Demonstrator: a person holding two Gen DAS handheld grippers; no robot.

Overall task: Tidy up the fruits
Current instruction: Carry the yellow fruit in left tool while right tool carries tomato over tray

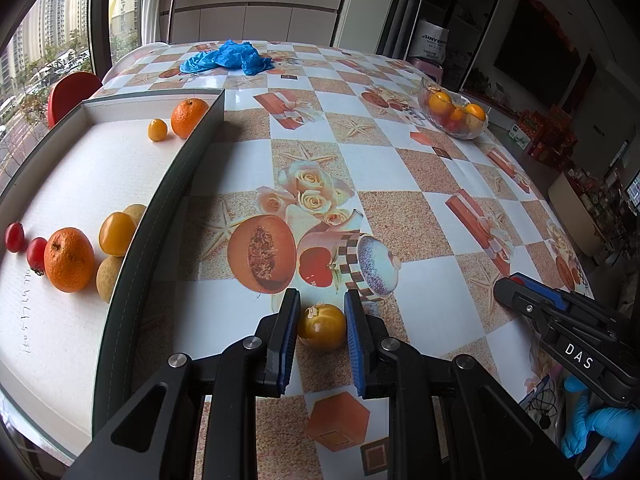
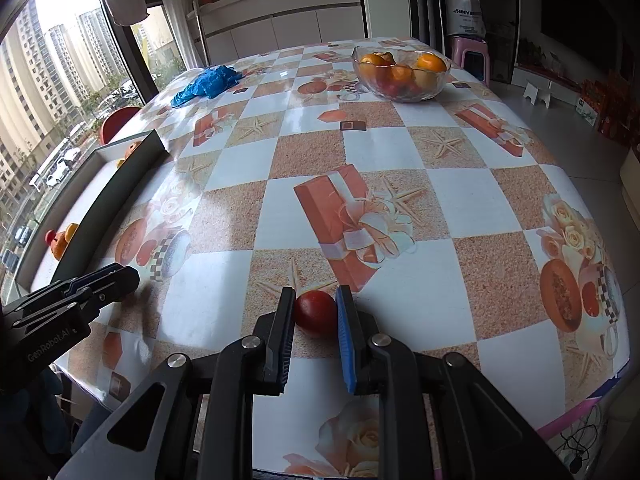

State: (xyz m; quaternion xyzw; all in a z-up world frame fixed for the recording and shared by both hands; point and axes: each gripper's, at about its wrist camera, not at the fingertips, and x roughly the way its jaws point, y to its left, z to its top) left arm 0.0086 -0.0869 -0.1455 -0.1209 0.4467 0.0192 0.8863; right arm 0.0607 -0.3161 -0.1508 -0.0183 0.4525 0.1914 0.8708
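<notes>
Two fisheye wrist views, each looking forward and steeply down along own fingers, close above a patterned table [image 1: 400, 168]. Left view nearer the tray [image 1: 168, 200] at the window side; right view further right, nearer the bowl [image 2: 400, 74]. Shared: tabletop, tray, bowl, blue gloves [image 1: 228, 58], each other's gripper.

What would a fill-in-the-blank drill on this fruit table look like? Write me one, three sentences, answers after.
1. The left gripper is shut on a small ____ tomato.
2. The right gripper is shut on a ____ tomato.
3. The glass bowl of fruit stands on the far side of the table, and the ____ gloves lie crumpled to its left.

Missing words: yellow; red; blue
</notes>
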